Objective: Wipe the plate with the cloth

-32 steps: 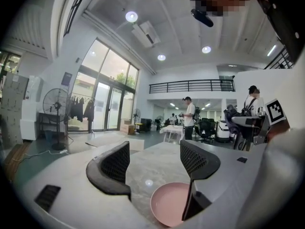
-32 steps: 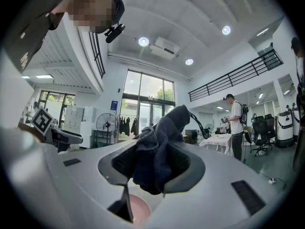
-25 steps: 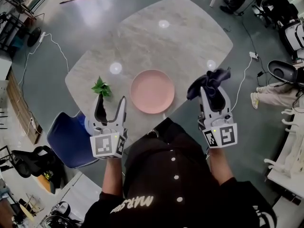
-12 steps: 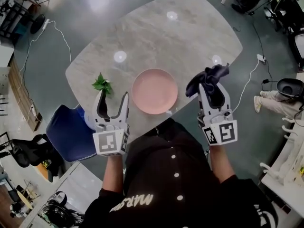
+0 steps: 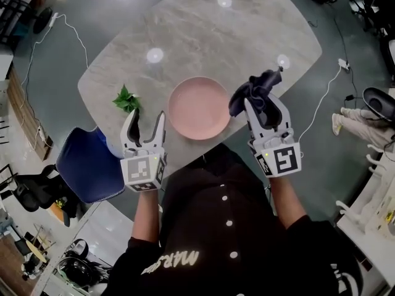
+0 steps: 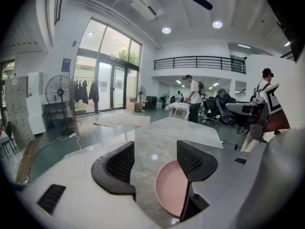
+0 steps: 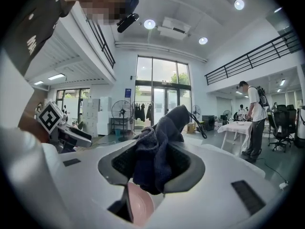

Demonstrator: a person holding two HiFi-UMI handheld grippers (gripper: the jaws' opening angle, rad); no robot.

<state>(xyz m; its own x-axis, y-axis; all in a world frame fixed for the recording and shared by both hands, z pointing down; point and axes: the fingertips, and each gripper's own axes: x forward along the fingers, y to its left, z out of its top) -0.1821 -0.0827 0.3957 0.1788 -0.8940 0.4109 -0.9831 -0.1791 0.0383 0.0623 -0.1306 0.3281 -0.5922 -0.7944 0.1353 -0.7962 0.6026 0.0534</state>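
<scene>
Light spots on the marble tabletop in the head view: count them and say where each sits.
3. One light spot lies near the far edge, another up-left of the pink plate, the third just beyond the dark cloth. The person's body may hide more.

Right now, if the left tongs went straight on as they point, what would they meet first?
Probably the marble table top, just left of the pink plate; depth is unclear. The open, empty left tongs have just been closing slightly.
</scene>
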